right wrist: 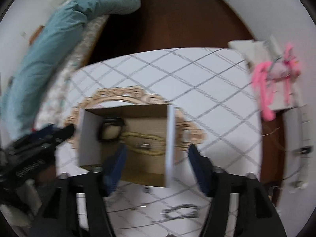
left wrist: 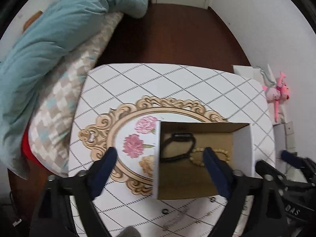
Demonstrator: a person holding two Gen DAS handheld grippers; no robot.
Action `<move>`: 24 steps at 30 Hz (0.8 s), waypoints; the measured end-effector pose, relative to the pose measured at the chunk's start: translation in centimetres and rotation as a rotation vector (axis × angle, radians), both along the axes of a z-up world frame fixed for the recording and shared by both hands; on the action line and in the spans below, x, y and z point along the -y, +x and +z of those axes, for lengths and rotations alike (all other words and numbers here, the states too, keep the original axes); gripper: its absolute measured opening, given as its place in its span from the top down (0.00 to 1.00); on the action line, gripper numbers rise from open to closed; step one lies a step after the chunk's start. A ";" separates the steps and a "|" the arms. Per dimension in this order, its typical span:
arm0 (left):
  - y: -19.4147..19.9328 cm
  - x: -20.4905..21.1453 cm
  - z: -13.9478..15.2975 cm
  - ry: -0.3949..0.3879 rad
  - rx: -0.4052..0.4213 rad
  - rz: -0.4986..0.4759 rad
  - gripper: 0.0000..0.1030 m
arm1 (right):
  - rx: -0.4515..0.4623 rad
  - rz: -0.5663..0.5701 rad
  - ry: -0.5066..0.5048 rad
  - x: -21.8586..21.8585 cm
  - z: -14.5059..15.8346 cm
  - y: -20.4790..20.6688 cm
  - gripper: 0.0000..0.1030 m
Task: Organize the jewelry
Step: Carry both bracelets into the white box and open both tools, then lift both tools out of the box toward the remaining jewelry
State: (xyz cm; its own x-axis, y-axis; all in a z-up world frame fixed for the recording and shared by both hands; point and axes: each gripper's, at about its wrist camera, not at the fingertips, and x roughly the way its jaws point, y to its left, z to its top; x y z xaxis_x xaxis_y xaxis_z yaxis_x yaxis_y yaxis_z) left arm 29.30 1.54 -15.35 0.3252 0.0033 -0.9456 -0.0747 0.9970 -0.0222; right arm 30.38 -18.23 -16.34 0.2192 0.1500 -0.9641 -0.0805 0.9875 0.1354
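An open cardboard box (left wrist: 243, 148) with white outer walls stands on an ornate oval tray (left wrist: 126, 122). Inside lie a black watch (left wrist: 178, 145) and a beige beaded bracelet (left wrist: 197, 159). My left gripper (left wrist: 160, 154) is open and empty, its jaws straddling the box's left wall. The right wrist view is blurred: the box (right wrist: 88, 138) holds the watch (right wrist: 110, 128), the bracelet (right wrist: 142, 138) and a small metallic piece (right wrist: 143, 145). My right gripper (right wrist: 157, 152) is open and empty over the box's right wall. A dark chain (right wrist: 180, 213) lies on the table in front.
The table (left wrist: 177, 83) has a white cloth with a grey diamond grid. A bed with a teal duvet (left wrist: 59, 39) is on the left. A pink plush toy (left wrist: 276, 94) hangs on the right wall. Small rings (left wrist: 165, 211) lie near the table's front.
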 end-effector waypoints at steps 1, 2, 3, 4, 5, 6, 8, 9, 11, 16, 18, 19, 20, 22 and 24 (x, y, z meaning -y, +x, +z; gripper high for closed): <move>-0.2 -0.1 -0.2 0.009 0.004 0.000 0.02 | 0.009 0.000 -0.053 -0.2 -0.2 -0.5 0.08; -0.6 -0.2 -0.6 0.022 0.005 0.001 0.00 | 0.016 0.003 -0.083 -0.3 -0.5 -0.7 0.08; -0.8 -0.3 -0.9 0.038 0.001 0.004 0.00 | 0.027 0.008 -0.118 -0.5 -0.8 -1.1 0.07; -1.0 -0.3 -1.2 0.045 -0.002 0.004 0.00 | 0.031 0.012 -0.142 -0.7 -1.1 -1.4 0.03; -1.3 -0.3 -1.5 0.050 -0.002 0.003 0.00 | 0.032 0.015 -0.157 -0.7 -1.5 -1.6 0.01; -1.6 -0.3 -1.8 0.059 -0.002 0.002 0.00 | 0.034 0.019 -0.170 -0.8 -1.8 -1.8 0.01; -2.0 -0.2 -2.1 0.069 0.001 0.001 0.00 | 0.036 0.023 -0.189 -1.0 -2.3 -2.3 0.01; -2.3 -0.3 -2.2 0.068 0.000 0.005 0.00 | 0.035 0.023 -0.193 -1.2 -2.6 -2.4 0.01; -2.6 -0.4 -2.3 0.065 0.001 0.011 0.00 | 0.034 0.019 -0.201 -1.3 -3.0 -2.7 0.01; -3.4 -0.3 -1.8 0.063 0.015 0.013 0.00 | 0.060 -0.009 -0.210 -1.2 -2.6 -3.4 0.01; -3.7 -0.2 -1.2 0.062 0.028 0.015 0.00 | 0.076 -0.023 -0.212 -1.1 -2.0 -3.7 0.01; -3.9 -0.2 -0.9 0.060 0.034 0.017 0.00 | 0.084 -0.027 -0.209 -1.0 -1.5 -3.9 0.01; -4.1 -0.2 -0.4 0.057 0.042 0.020 0.00 | 0.092 -0.030 -0.206 -1.0 -1.1 -4.0 0.01; -4.6 -0.1 0.4 0.056 0.058 0.019 0.00 | 0.125 -0.036 -0.216 -0.8 0.2 -4.7 0.01; -5.2 0.1 1.6 0.058 0.085 0.013 0.00 | 0.150 -0.045 -0.216 -0.6 1.4 -5.4 0.01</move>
